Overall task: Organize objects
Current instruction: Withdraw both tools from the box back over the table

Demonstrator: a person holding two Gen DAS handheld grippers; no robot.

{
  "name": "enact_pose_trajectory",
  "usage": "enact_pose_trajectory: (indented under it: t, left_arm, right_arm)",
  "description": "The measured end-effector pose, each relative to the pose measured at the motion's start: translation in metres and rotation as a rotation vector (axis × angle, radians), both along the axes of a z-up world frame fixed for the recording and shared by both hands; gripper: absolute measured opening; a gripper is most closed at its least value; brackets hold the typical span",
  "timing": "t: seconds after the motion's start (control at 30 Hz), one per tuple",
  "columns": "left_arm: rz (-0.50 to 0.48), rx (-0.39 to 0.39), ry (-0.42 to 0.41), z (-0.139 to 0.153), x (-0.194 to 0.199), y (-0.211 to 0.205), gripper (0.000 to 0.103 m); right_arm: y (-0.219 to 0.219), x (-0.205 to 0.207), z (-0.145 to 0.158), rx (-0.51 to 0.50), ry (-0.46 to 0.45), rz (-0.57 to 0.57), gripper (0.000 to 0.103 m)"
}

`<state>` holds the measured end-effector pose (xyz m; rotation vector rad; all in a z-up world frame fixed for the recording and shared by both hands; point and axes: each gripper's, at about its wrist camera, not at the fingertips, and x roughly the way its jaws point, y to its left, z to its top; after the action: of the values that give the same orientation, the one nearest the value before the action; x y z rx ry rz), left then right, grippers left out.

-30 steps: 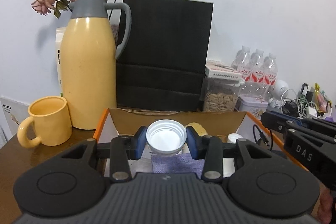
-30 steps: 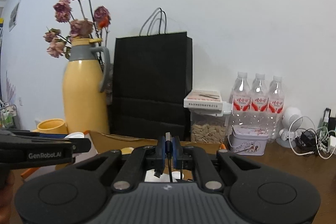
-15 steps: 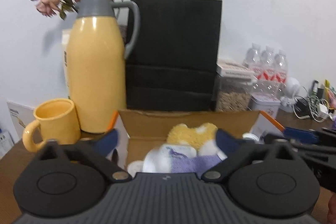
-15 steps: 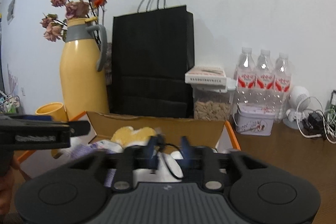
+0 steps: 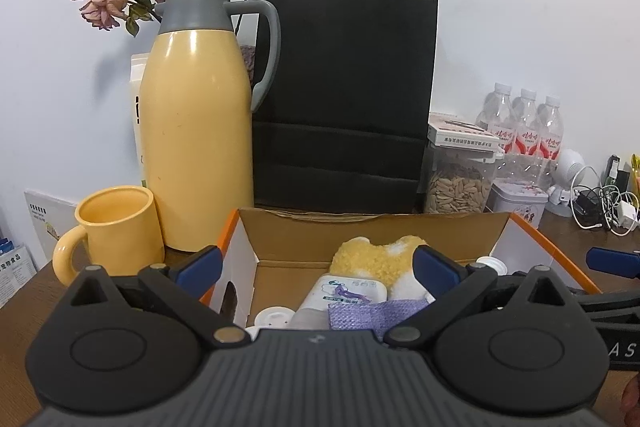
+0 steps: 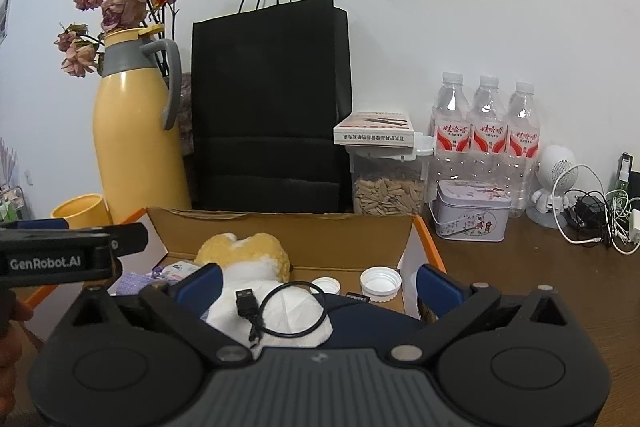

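Hovering over the open cardboard box [image 5: 360, 227] on the desk [image 6: 520, 267], both tools point down into it. Left tool [image 5: 316, 271] is spread wide with nothing between its pads; right tool [image 6: 318, 283] is opening, also with nothing pinched. Task things lie in the box just beyond the tips: white bottle [image 5: 344, 293] lying on its side, long axis running near-to-far, straight ahead of the left tool; black USB cable [image 6: 280, 303] looped on the plush toy [image 6: 248, 255], straight ahead of the right tool; 2 white caps [image 6: 380, 281] to its right. Left tool is nearer the bottle, right tool nearer the cable. Versus 1 second ago: left tool was pinching the bottle upright, right tool was pressed together on the cable; both are now dropped into the box.
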<state>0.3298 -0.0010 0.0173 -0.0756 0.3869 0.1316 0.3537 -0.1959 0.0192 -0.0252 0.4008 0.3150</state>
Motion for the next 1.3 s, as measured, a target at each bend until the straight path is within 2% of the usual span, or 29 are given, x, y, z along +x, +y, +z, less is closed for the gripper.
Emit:
enact_pose_trajectory:
  t: [0.33, 0.8, 1.07, 1.3]
  left_arm:
    - [-0.001, -0.019, -0.016, 0.010, -0.011, 0.000, 0.103]
    - [-0.039, -0.004, -0.079, 0.024, -0.066, -0.003, 0.103]
    - [-0.062, 0.015, -0.070, 0.001, -0.099, -0.012, 0.103]
    - [-0.066, 0.026, -0.007, -0.022, -0.116, -0.023, 0.103]
  right_arm:
    - [0.001, -0.013, 0.009, -0.021, -0.025, 0.008, 0.103]
    - [-0.014, -0.064, 0.024, -0.036, -0.071, 0.018, 0.103]
    - [-0.033, -0.104, 0.003, -0.048, -0.081, -0.005, 0.103]
    - [-0.053, -0.124, -0.029, -0.087, 0.014, -0.008, 0.103]
